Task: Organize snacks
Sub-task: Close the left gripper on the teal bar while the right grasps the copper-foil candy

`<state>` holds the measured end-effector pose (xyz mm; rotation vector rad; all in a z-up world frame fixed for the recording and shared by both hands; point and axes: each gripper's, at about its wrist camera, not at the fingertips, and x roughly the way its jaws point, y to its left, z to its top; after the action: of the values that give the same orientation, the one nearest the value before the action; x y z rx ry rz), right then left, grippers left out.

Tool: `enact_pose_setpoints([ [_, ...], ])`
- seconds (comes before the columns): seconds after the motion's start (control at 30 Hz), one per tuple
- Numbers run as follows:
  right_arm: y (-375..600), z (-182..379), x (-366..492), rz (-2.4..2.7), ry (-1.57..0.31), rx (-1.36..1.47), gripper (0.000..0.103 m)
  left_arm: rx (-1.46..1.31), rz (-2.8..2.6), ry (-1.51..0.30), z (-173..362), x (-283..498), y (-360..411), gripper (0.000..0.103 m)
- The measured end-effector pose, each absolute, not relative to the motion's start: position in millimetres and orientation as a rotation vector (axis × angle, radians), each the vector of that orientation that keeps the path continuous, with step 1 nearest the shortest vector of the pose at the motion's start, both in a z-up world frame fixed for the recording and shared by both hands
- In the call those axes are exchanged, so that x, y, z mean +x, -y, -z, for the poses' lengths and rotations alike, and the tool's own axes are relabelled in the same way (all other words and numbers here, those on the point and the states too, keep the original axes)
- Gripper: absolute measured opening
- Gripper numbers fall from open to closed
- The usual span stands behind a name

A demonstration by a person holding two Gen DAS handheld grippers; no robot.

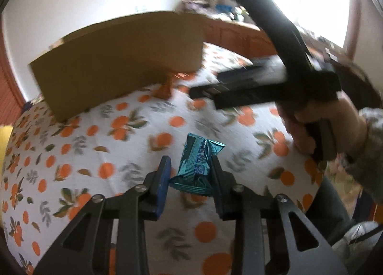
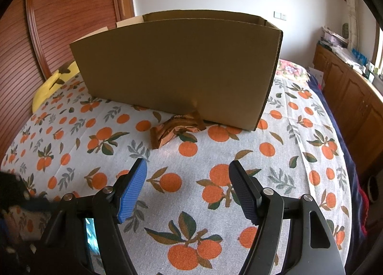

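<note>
Hiding its inside, cardboard box (image 2: 177, 66); copper snack (image 2: 172, 129) half-tucked beneath.

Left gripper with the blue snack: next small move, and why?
Probably lift it toward the cardboard box. The left gripper looks closed on the blue snack packet, and the box stands just beyond on the orange-print cloth, top open.

My left gripper (image 1: 190, 167) matt black plastic with ribbed blue rubbery pads, glossy crinkled teal foil snack packet (image 1: 196, 167), shiny brown foil wrapper (image 2: 172, 129), matt smooth cardboard box (image 2: 182, 69), woven matt cloth cover (image 2: 215, 155), glossy ridged wood panel (image 2: 62, 23)
</note>
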<state>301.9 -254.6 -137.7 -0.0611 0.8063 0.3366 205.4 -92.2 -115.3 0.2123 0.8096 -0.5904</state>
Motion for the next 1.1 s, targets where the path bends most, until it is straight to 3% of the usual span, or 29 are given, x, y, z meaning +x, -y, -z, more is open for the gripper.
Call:
enact_pose_setpoints([
  [0.1,256.5,138.5,305.5,-0.333,-0.824,-0.049,0.066,0.163,0.551,-0.801,110.2,215.3,71.7,0.031],
  [0.9,225.3,146.5,360.3,-0.261,-0.919,0.006,0.059,0.021,0.51,-0.728,94.5,222.1,0.5,0.031],
  [1.1,217.2,147.5,362.3,-0.229,-0.914,-0.039,0.048,0.01,0.505,-0.734,96.7,222.6,-4.3,0.031],
])
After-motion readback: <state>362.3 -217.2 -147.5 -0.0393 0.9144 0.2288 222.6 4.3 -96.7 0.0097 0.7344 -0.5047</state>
